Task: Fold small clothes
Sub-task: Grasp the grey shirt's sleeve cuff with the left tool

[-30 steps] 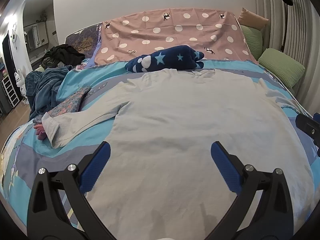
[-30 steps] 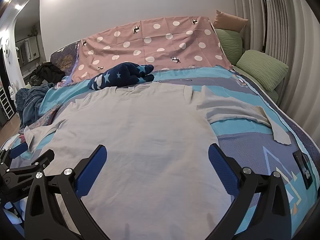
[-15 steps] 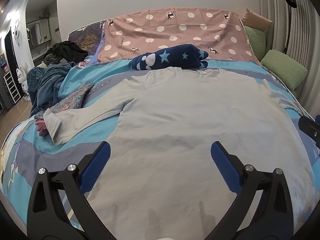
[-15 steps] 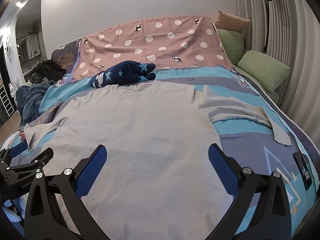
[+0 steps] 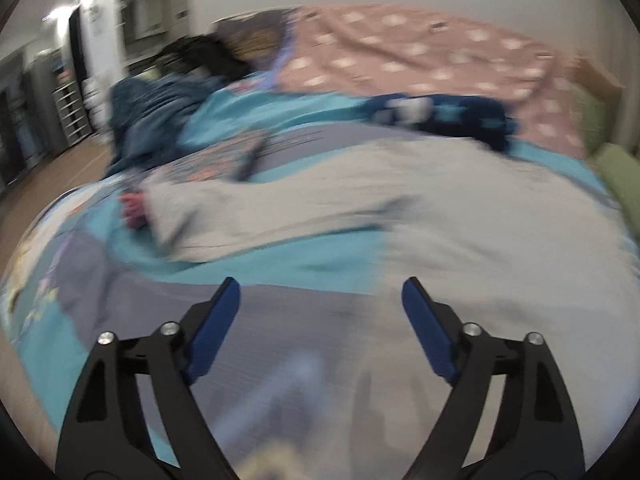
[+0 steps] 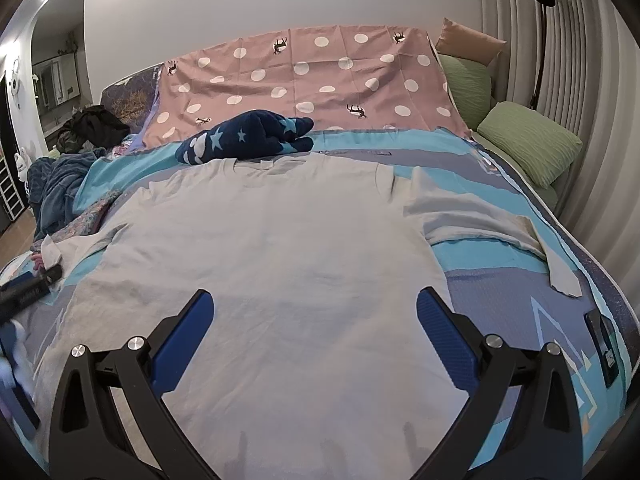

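Right wrist view: grey long-sleeved shirt (image 6: 280, 248) lies flat, front down or up I cannot tell, across the blue patterned bedspread (image 6: 500, 280), collar at 12 o'clock. Right gripper (image 6: 314, 332) hangs spread over the hem, nothing between the jaws. Judgement: thin, limp cotton, light, will sag and crease; best pinched at a sleeve cuff or a shoulder seam. Right sleeve (image 6: 500, 224) trails toward 3 o'clock.

Left wrist view, blurred: left gripper (image 5: 320, 320) stands spread, jaws just narrowing, nothing between them, above bedspread at the shirt's edge; left sleeve (image 5: 248, 216) at 11 o'clock, a pink item (image 5: 134, 212) at its cuff, only partly seen in the other view.
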